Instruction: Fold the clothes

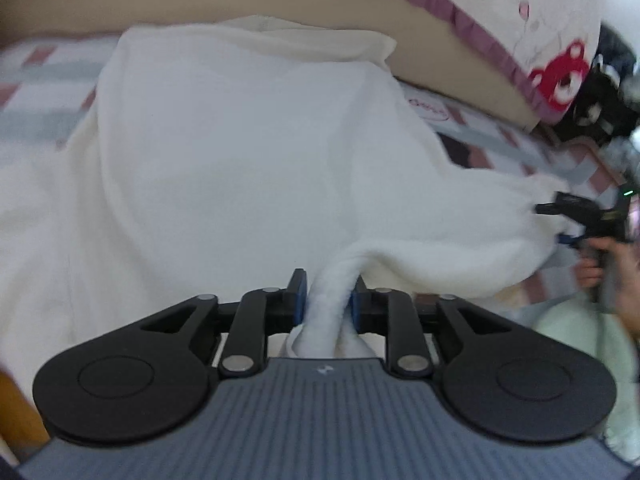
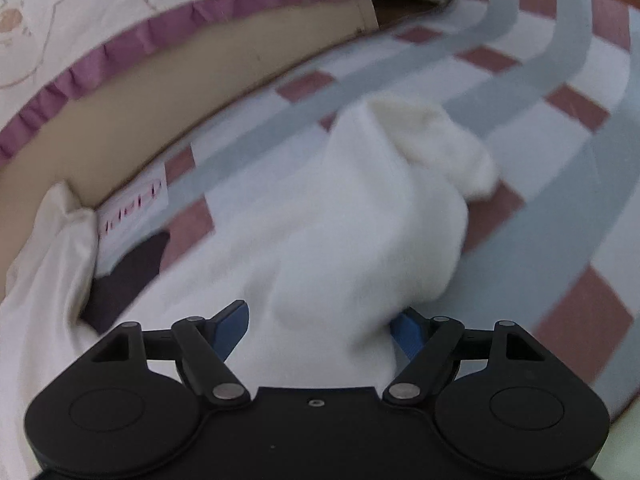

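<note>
A white fleecy garment point(image 1: 240, 140) lies spread over a plaid bed sheet point(image 1: 40, 92). My left gripper point(image 1: 328, 300) is shut on a bunched fold of its near edge. At the far right of the left wrist view, a hand holds my right gripper point(image 1: 560, 224), which pinches another edge, and the cloth stretches between the two. In the right wrist view the garment point(image 2: 360, 220) bulges thickly between the blue pads point(image 2: 236, 328) of my right gripper point(image 2: 324, 328). Its jaws stand fairly wide around the wad. A sleeve end hangs beyond, blurred.
A bear-print quilt with a purple frill point(image 1: 560, 0) sits on a tan panel point(image 2: 160, 120) along the far side. A dark cloth point(image 2: 128, 272) and a cream cloth point(image 2: 52, 260) lie by a white label point(image 2: 136, 204). Pale green fabric point(image 1: 580, 340) is at the right.
</note>
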Demonstrator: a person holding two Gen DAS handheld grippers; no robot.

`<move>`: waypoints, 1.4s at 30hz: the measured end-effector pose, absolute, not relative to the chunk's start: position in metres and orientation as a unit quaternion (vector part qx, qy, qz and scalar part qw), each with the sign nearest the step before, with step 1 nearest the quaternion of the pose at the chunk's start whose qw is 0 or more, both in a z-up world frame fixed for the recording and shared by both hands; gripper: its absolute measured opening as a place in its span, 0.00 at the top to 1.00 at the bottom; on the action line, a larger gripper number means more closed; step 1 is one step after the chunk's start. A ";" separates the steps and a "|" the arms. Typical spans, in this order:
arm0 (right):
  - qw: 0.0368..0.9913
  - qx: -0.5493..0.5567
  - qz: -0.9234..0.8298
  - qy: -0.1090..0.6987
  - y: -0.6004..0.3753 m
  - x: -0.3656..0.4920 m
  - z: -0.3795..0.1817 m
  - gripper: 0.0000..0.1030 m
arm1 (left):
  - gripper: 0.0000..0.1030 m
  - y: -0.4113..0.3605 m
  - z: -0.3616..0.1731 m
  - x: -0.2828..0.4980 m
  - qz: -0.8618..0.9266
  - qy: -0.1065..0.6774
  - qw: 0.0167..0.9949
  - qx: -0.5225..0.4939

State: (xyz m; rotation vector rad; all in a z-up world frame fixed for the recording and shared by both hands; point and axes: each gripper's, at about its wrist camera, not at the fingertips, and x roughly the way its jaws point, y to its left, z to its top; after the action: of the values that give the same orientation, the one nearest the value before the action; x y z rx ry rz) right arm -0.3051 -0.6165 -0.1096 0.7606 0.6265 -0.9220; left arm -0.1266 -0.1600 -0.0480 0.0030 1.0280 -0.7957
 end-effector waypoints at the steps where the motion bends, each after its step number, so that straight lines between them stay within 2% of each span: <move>1: 0.790 0.334 -0.428 0.284 -0.615 -0.303 -0.105 0.22 | 0.78 -0.160 -0.045 -0.131 -0.370 0.481 0.795 0.002; 3: 0.809 0.297 -0.430 0.270 -0.612 -0.300 -0.096 0.26 | 0.78 -0.167 -0.039 -0.140 -0.374 0.480 0.793 0.027; 4: 0.817 0.278 -0.431 0.263 -0.610 -0.298 -0.092 0.55 | 0.78 -0.171 -0.036 -0.145 -0.376 0.477 0.793 0.047; 5: 0.825 0.259 -0.432 0.256 -0.608 -0.296 -0.087 0.90 | 0.78 -0.174 -0.033 -0.149 -0.375 0.469 0.797 0.066; 9: 0.854 0.183 -0.432 0.228 -0.602 -0.289 -0.069 0.90 | 0.77 -0.177 -0.029 -0.150 -0.336 0.435 0.830 0.095; 12: 0.859 0.125 -0.454 0.201 -0.598 -0.296 -0.058 0.91 | 0.77 -0.168 -0.031 -0.141 -0.311 0.428 0.848 0.025; 14: 0.845 0.132 -0.458 0.240 -0.610 -0.296 -0.074 0.90 | 0.76 -0.171 -0.030 -0.142 -0.326 0.440 0.837 0.000; 16: 0.830 0.139 -0.462 0.279 -0.622 -0.296 -0.090 0.88 | 0.68 -0.184 -0.031 -0.151 -0.345 0.452 0.822 0.035; 19: 0.815 0.144 -0.463 0.317 -0.632 -0.295 -0.106 0.87 | 0.66 -0.197 -0.035 -0.163 -0.352 0.480 0.798 0.092; 24: 0.804 0.175 -0.466 0.327 -0.635 -0.296 -0.104 0.82 | 0.66 -0.189 -0.036 -0.158 -0.415 0.534 0.737 0.004; 25: 0.799 0.186 -0.467 0.329 -0.637 -0.297 -0.103 0.76 | 0.66 -0.190 -0.035 -0.160 -0.426 0.535 0.730 0.006; 26: 0.795 0.197 -0.468 0.331 -0.638 -0.298 -0.101 0.63 | 0.66 -0.191 -0.034 -0.162 -0.435 0.538 0.722 0.011; 27: 0.790 0.209 -0.473 0.329 -0.635 -0.303 -0.097 0.55 | 0.65 -0.191 -0.034 -0.164 -0.444 0.540 0.715 0.016; 28: 0.784 0.214 -0.480 0.331 -0.630 -0.307 -0.092 0.45 | 0.59 -0.194 -0.032 -0.167 -0.447 0.537 0.715 0.026; 30: 0.767 0.222 -0.495 0.344 -0.617 -0.315 -0.081 0.44 | 0.51 -0.206 -0.032 -0.175 -0.440 0.522 0.728 0.067; 32: 0.781 0.226 -0.474 0.338 -0.589 -0.325 -0.063 0.44 | 0.50 -0.220 -0.041 -0.180 -0.425 0.517 0.734 0.117; 33: 0.807 0.235 -0.428 0.331 -0.573 -0.331 -0.053 0.44 | 0.52 -0.227 -0.048 -0.181 -0.421 0.516 0.733 0.138; 35: 0.856 0.251 -0.297 0.342 -0.543 -0.330 -0.042 0.44 | 0.70 -0.237 -0.062 -0.181 -0.417 0.504 0.737 0.172; 36: 0.873 0.256 -0.229 0.346 -0.528 -0.329 -0.036 0.45 | 0.83 -0.238 -0.066 -0.177 -0.407 0.494 0.745 0.186; 38: 0.889 0.247 -0.090 0.374 -0.494 -0.314 -0.034 0.46 | 0.83 -0.240 -0.073 -0.165 -0.375 0.480 0.767 0.200; 42: 0.884 0.166 0.112 0.422 -0.408 -0.276 -0.041 0.46 | 0.83 -0.225 -0.066 -0.122 -0.358 0.497 0.786 0.083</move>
State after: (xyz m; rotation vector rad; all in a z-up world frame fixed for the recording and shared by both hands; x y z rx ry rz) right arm -0.2761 -0.4081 -0.0411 0.3460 0.8779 0.2323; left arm -0.1224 -0.2253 -0.0659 0.1781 1.0728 -0.7724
